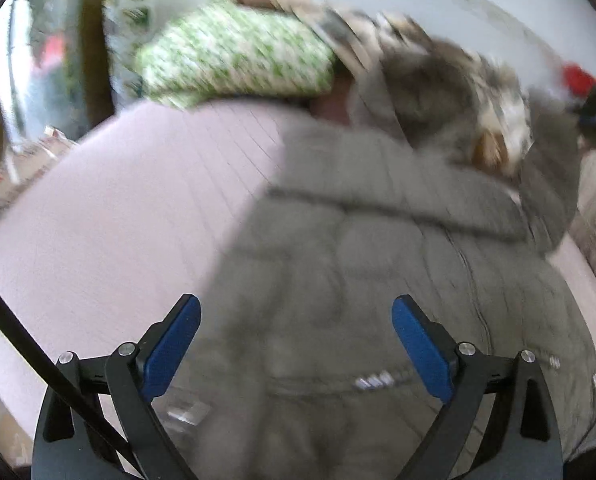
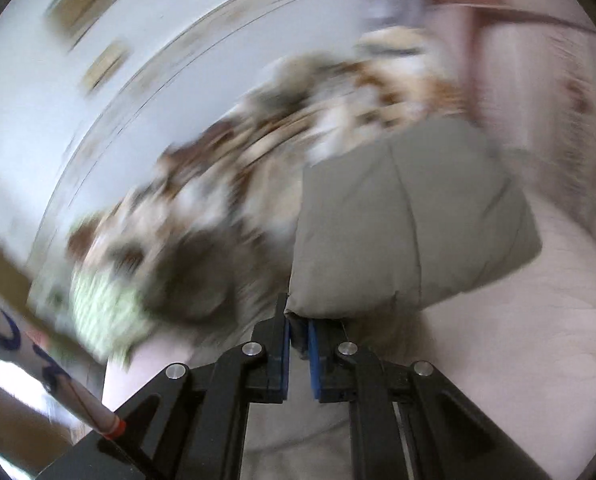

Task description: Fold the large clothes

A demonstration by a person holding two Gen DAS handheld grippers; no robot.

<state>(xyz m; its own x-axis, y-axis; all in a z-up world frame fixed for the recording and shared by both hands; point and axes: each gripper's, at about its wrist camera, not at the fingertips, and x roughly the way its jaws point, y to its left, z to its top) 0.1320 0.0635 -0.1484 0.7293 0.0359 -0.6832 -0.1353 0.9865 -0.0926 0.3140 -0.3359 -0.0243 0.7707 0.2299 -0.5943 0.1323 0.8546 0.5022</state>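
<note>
Left wrist view: left tongs (image 1: pixel 295 340) spread wide above grey puffer jacket (image 1: pixel 378 264) on pink bed (image 1: pixel 137 200) | right tongs (image 2: pixel 298 340) pinch a jacket fold (image 2: pixel 410 224) | far pile (image 2: pixel 257 152) motion-blurred, unreadable

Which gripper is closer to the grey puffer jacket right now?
Right. The right gripper has its jaws shut on a fold of the grey puffer jacket. The left gripper hangs open just above the jacket, not gripping it.

Soft daylight, heavy motion blur, fisheye-bent dark edges
</note>
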